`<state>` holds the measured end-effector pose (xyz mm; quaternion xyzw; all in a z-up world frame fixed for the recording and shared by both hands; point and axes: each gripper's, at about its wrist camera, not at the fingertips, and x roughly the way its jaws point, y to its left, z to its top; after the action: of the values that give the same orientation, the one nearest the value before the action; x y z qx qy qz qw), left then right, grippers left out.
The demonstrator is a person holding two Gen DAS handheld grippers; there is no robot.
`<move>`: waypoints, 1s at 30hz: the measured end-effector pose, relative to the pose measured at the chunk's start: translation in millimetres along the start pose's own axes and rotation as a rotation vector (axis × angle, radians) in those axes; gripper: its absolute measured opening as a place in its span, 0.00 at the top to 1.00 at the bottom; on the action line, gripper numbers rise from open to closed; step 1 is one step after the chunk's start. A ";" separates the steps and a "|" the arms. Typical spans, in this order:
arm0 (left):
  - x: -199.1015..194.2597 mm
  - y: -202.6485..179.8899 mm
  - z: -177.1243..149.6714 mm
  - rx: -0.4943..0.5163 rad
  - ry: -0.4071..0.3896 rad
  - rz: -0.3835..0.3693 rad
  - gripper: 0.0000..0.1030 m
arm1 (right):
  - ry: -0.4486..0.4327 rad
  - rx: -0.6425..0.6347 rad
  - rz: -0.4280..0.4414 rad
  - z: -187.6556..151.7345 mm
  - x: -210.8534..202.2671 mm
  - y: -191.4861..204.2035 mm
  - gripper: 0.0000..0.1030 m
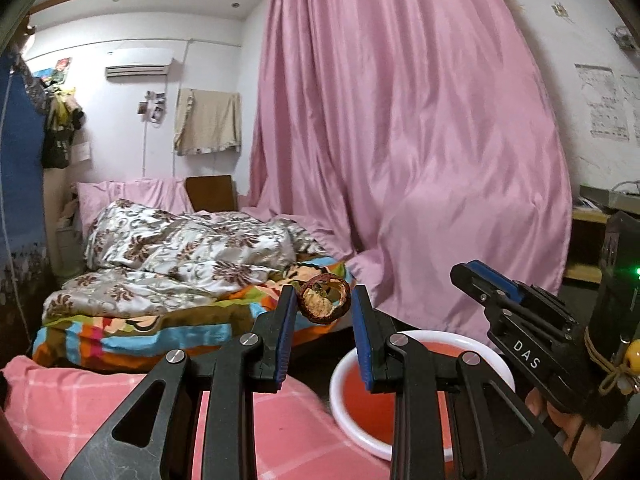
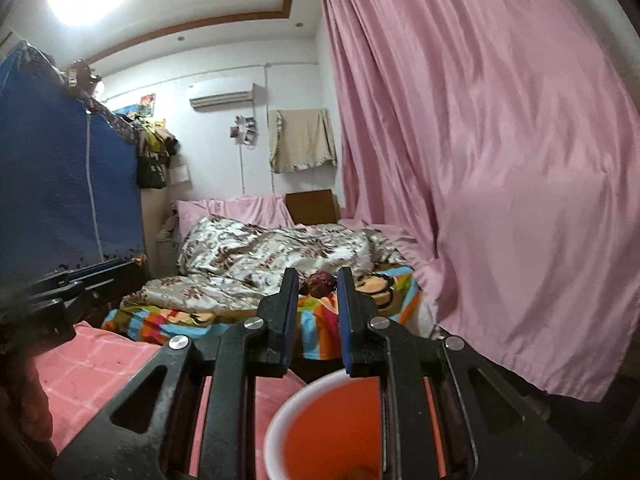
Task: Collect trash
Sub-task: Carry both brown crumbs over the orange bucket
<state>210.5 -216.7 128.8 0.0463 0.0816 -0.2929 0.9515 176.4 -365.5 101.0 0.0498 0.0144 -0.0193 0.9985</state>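
Observation:
My left gripper [image 1: 324, 312] is shut on a round brown fruit peel [image 1: 325, 299], hollow side facing me, pinched between the blue pads. Just below and to the right stands a white-rimmed bin [image 1: 340, 376] lined in red. My right gripper [image 2: 318, 292] is shut on a small dark red peel piece [image 2: 320, 283] held at its tips, above the same bin [image 2: 276, 424]. In the left wrist view the right gripper [image 1: 470, 276] reaches in from the right over the bin, its peel hidden. At the left edge of the right wrist view the left gripper [image 2: 80, 280] is a dark blur.
A pink checked cover [image 1: 80, 400] lies under both grippers, left of the bin. Beyond is a bed [image 1: 132, 332] with a striped sheet and a crumpled floral quilt [image 1: 180, 248]. A pink curtain [image 1: 400, 140] hangs at the right, and a blue wardrobe [image 2: 52, 180] stands at the left.

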 end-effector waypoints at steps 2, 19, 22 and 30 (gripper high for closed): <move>6.9 -7.9 -3.1 0.013 0.012 -0.018 0.77 | 0.020 -0.005 -0.017 -2.6 -0.4 -8.3 0.74; 70.7 -66.6 -38.2 0.052 0.214 -0.136 0.77 | 0.215 0.069 -0.086 -32.0 16.3 -80.6 0.74; 79.9 -69.9 -44.8 0.039 0.260 -0.160 0.77 | 0.257 0.080 -0.088 -37.4 21.5 -86.2 0.74; 97.7 -77.3 -55.0 0.018 0.349 -0.166 0.77 | 0.348 0.120 -0.088 -50.5 28.5 -95.9 0.74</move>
<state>239.4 -326.5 53.8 0.0980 0.2465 -0.3586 0.8950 199.6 -456.9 40.5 0.1111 0.1879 -0.0548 0.9743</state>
